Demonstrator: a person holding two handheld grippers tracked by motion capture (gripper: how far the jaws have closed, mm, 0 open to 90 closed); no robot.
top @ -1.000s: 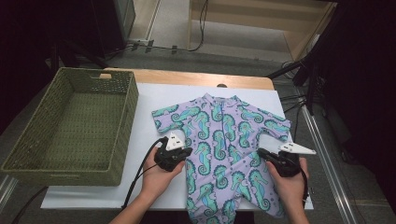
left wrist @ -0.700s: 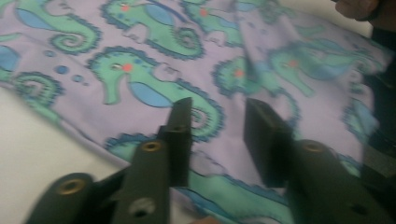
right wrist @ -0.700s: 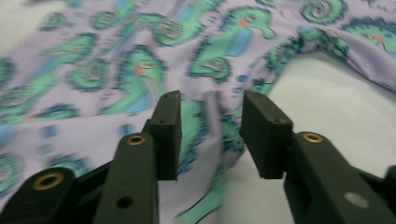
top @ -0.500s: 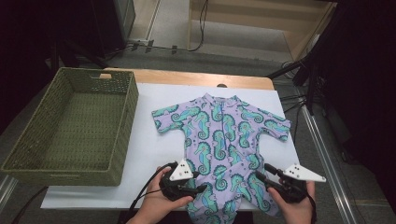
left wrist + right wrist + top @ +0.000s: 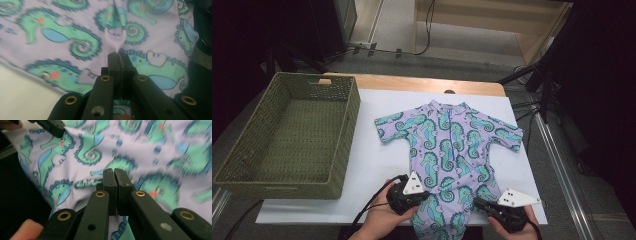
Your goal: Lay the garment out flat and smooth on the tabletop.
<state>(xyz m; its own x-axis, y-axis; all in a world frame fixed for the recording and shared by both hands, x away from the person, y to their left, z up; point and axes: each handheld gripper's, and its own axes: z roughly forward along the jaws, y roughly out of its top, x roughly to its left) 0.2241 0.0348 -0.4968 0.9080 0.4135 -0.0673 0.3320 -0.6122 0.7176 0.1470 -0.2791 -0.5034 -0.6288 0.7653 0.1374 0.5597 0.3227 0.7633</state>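
Observation:
A lilac child's swimsuit (image 5: 447,145) printed with green seahorses lies flat on the white table (image 5: 369,165), collar away from me, its legs reaching the near edge. My left gripper (image 5: 427,195) sits at the suit's lower left; its jaws have just been closing and are shut on a small peak of fabric (image 5: 116,46) at their tips (image 5: 117,53). My right gripper (image 5: 477,202) is at the lower right leg; its jaws have also just been closing and stand pressed together (image 5: 114,171) with the cloth seemingly caught at their tips. The left gripper's jaw (image 5: 53,127) shows at the top left of the right gripper view.
A large green woven basket (image 5: 353,125) stands on the left side of the table, beside the swimsuit. Behind the table are a wooden edge (image 5: 422,82), cables and dark stands on the floor. Bare white tabletop (image 5: 377,200) lies between basket and suit.
Both hands have drawn back toward the near edge, from the suit's waist to its legs. The swimsuit itself lies about where it was.

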